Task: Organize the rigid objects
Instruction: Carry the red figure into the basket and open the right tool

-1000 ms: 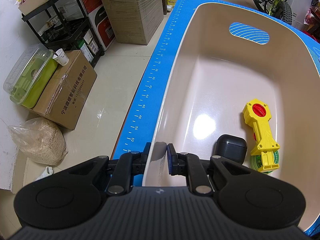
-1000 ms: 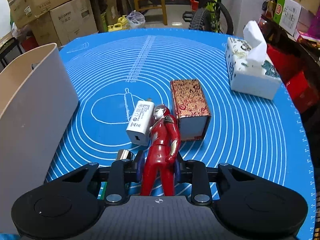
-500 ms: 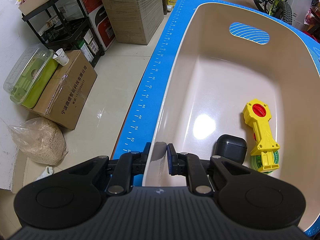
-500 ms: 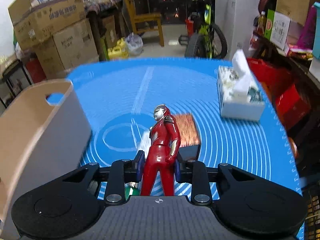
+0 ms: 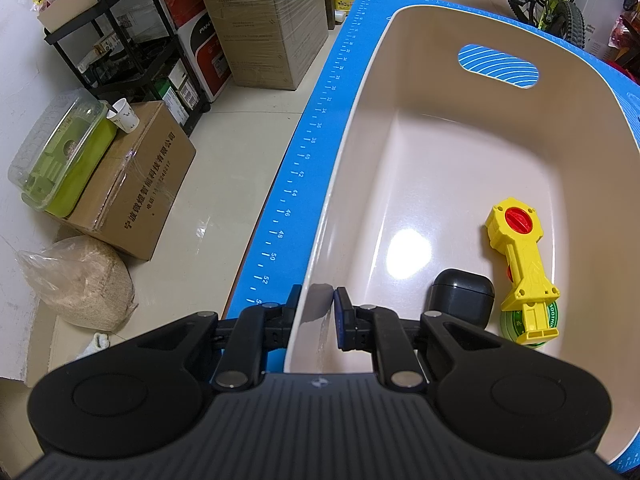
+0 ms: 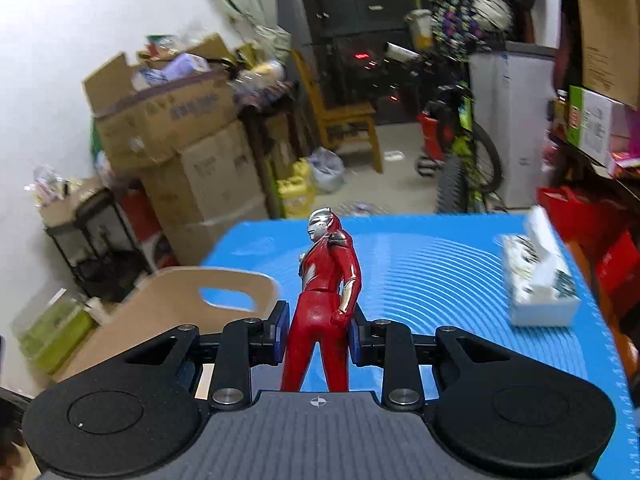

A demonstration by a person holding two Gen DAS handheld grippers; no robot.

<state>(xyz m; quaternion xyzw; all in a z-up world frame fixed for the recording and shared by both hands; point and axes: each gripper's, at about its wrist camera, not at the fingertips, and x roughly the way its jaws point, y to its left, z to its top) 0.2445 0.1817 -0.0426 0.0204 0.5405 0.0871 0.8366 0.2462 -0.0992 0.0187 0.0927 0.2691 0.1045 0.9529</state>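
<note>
Left wrist view: the left gripper (image 5: 314, 306) stays clamped on the rim of the beige plastic bin (image 5: 436, 160), unchanged. Right wrist view: the right gripper (image 6: 318, 334) pinches the glossy red hero figurine (image 6: 324, 300), now raised off the blue silicone mat (image 6: 440, 272); transfer toward the bin seems underway.

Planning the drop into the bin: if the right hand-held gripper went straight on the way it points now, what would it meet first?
Probably nothing close. The right hand-held gripper, shut on the red figure, points out over the blue mat; the beige bin is off to its left and the tissue box to its right. Depth is unclear.
</note>
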